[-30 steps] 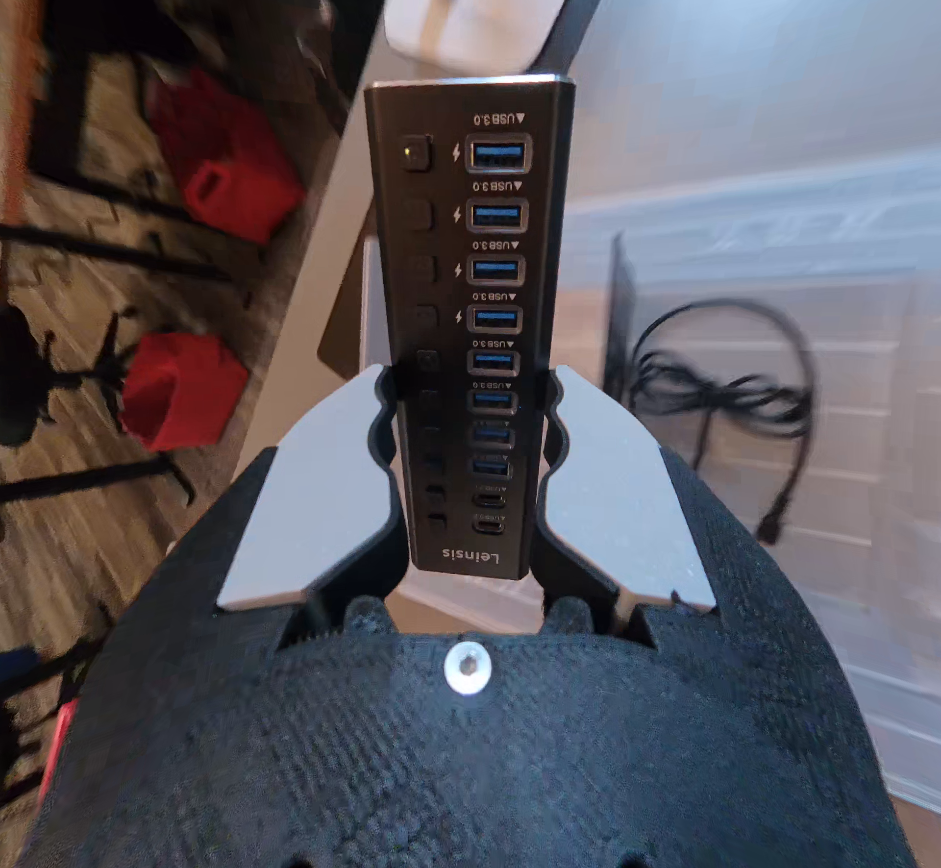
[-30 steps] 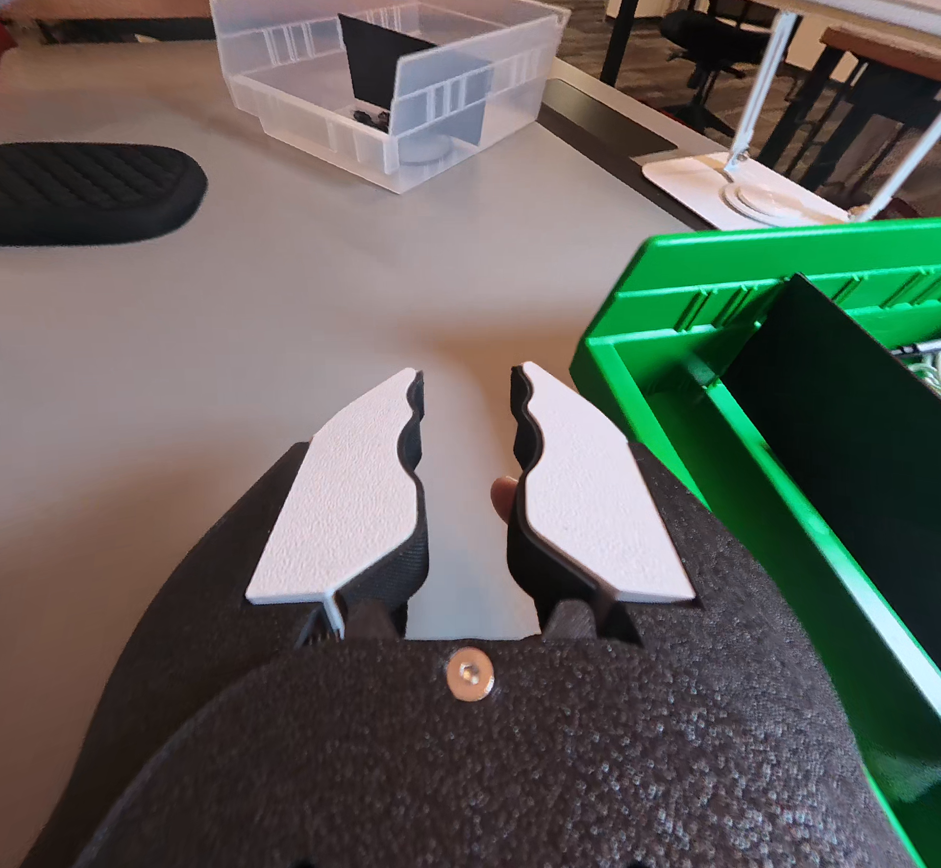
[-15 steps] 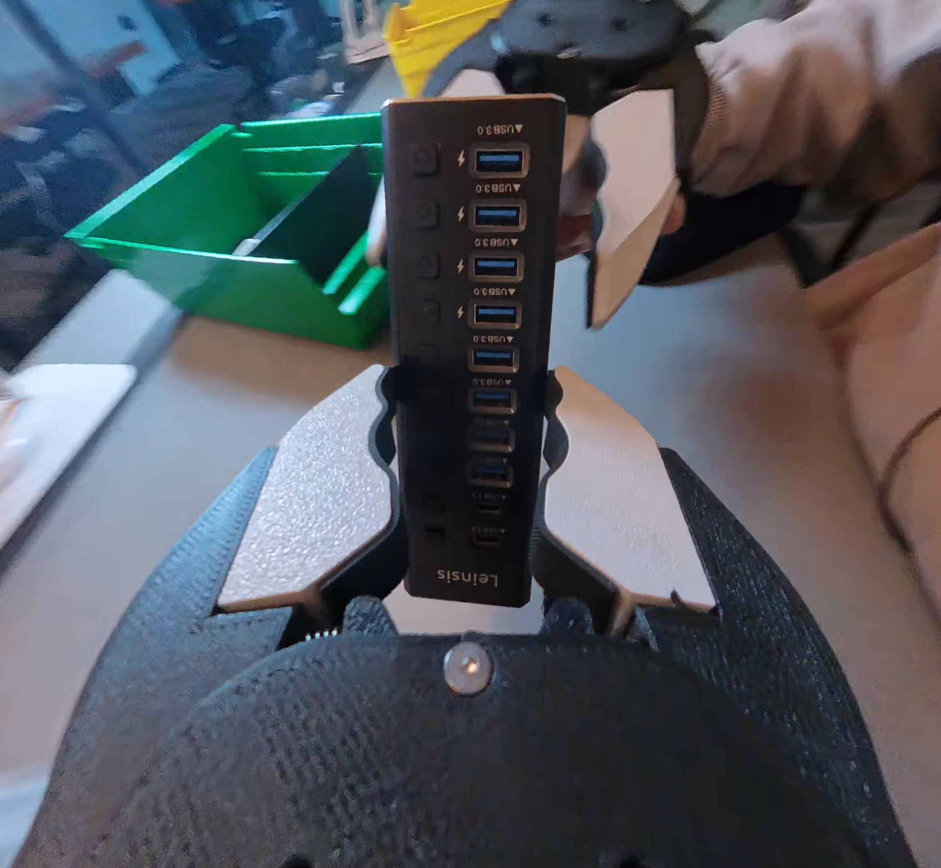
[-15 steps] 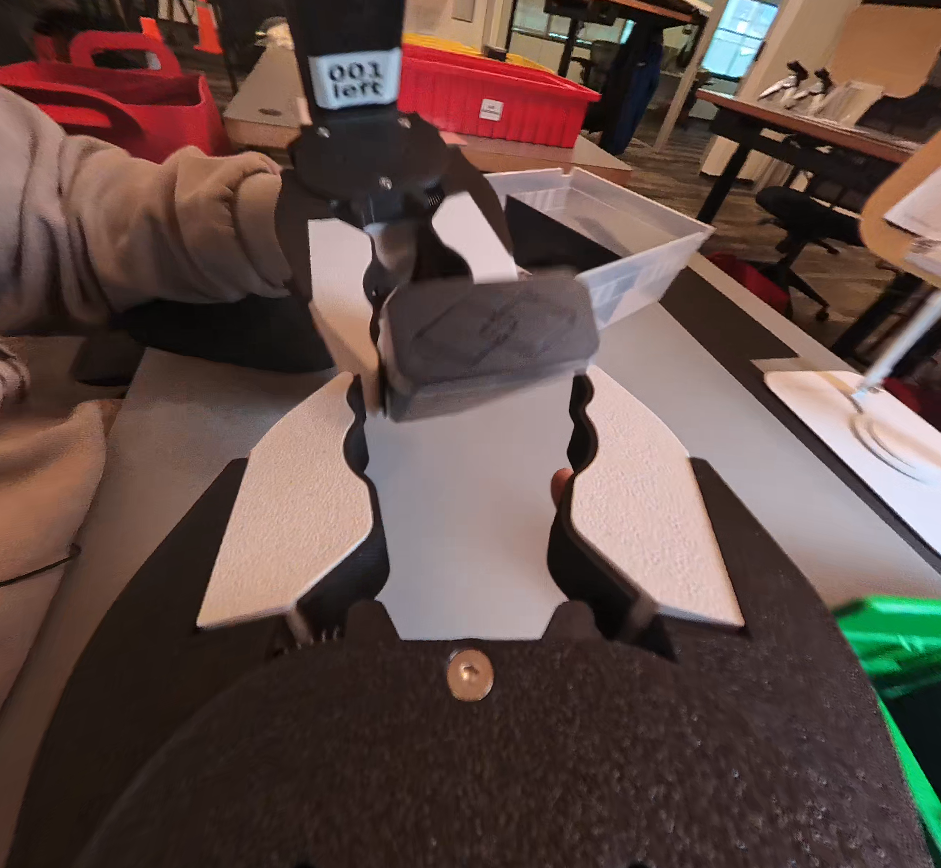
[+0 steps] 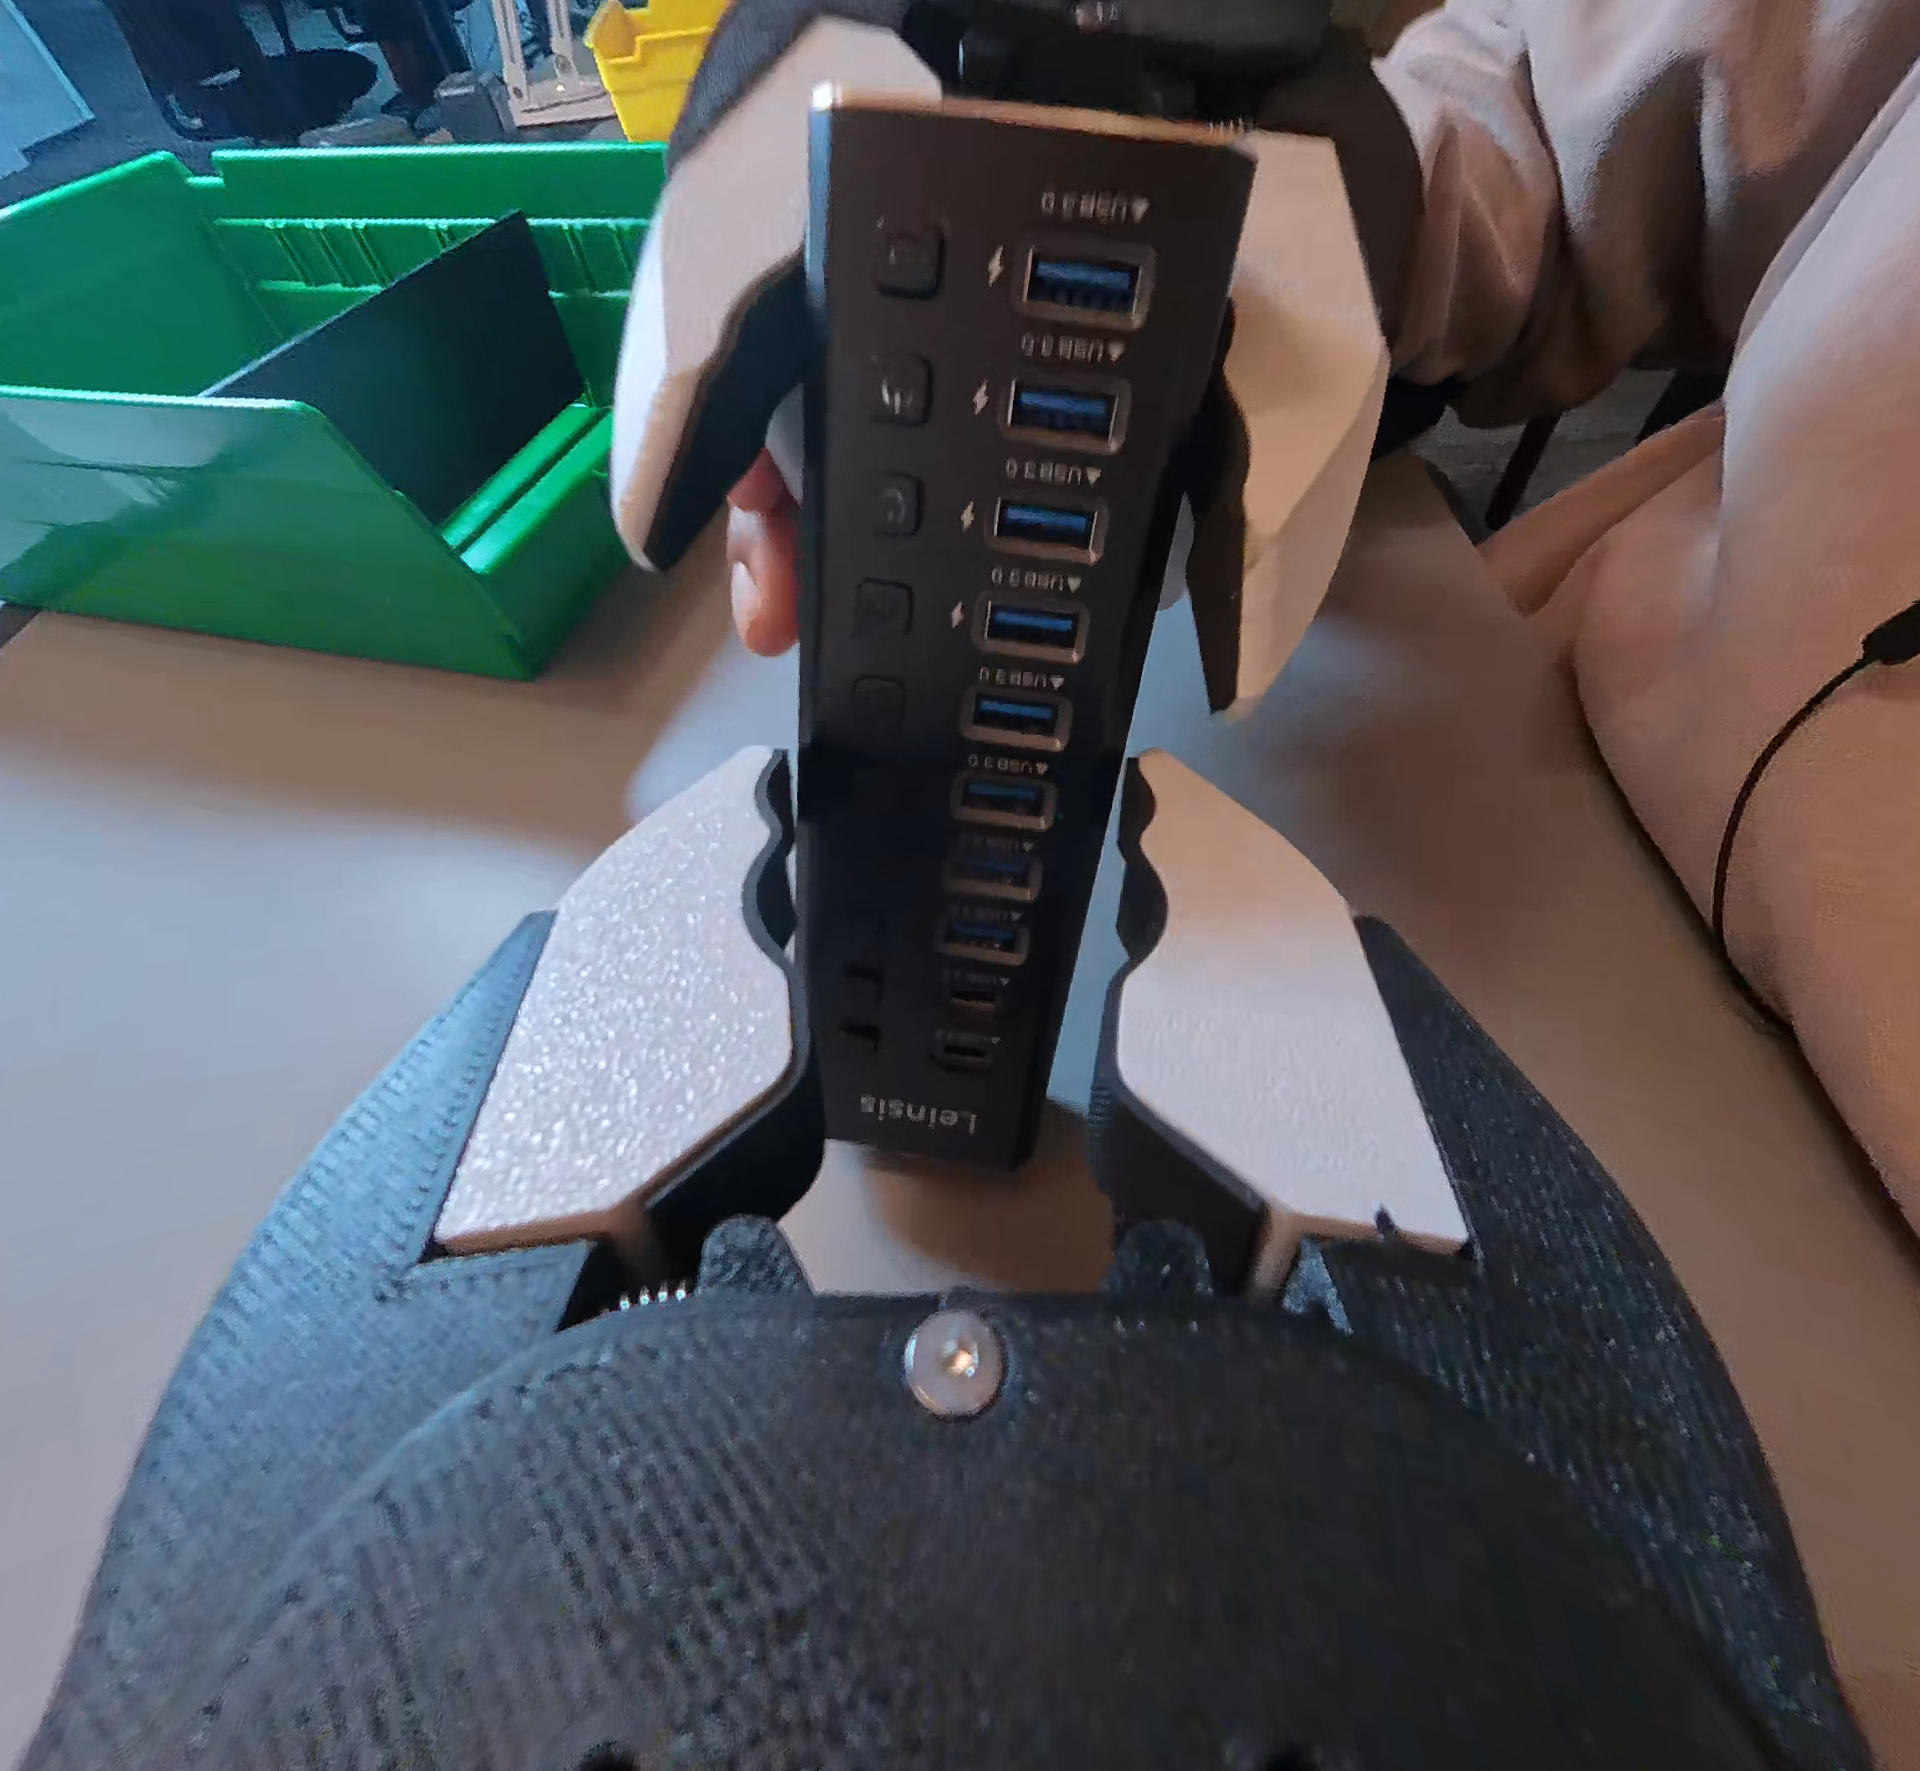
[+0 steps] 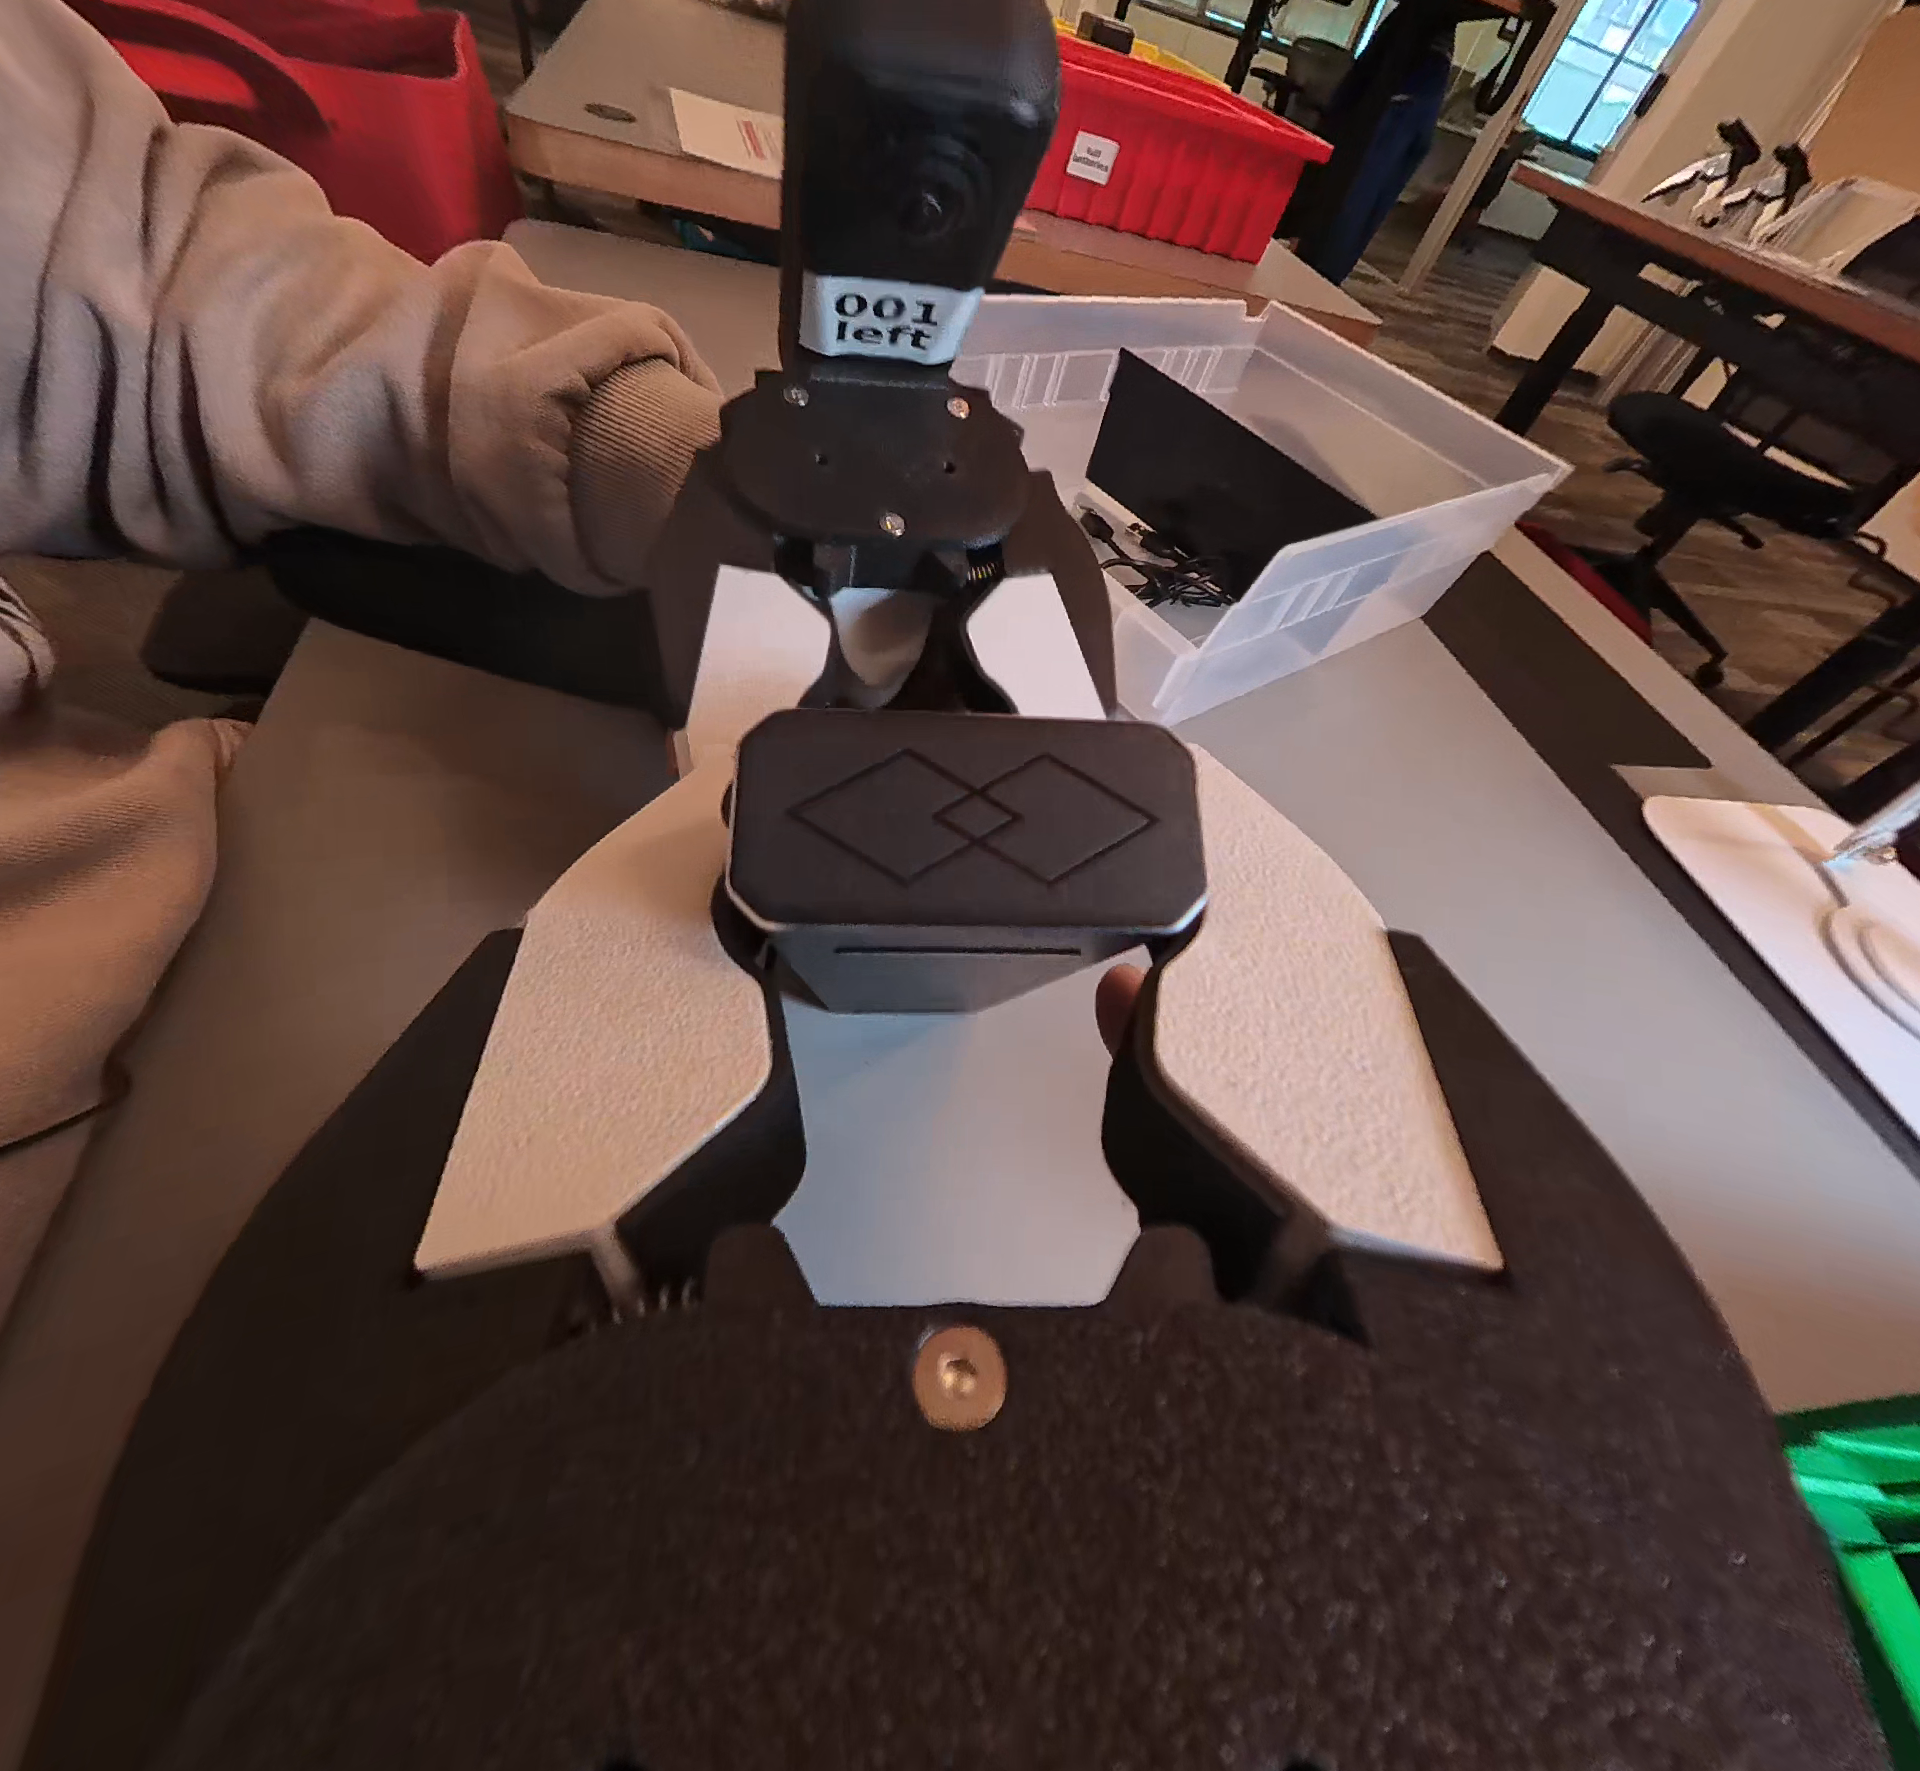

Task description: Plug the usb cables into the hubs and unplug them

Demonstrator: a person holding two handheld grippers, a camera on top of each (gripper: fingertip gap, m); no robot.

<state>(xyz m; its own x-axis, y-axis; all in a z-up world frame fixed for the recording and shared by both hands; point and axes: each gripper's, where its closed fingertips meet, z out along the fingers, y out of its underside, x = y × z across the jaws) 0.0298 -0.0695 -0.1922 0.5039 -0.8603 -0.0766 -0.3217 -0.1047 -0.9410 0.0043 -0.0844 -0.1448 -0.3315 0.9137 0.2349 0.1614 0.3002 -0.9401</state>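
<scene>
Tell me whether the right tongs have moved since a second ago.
Yes. The right tongs swung away from the green bin and now straddle the far end of the hub.

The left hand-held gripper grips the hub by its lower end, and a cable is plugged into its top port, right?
No cable: the left wrist view shows the hub with its top port empty. The left hand-held gripper does grip its lower end.

Bare table left of hub; green bin beyond.

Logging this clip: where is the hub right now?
The hub is in mid-air over the table, its near end between the left gripper's fingers, its far end between the right gripper's fingers.
</scene>
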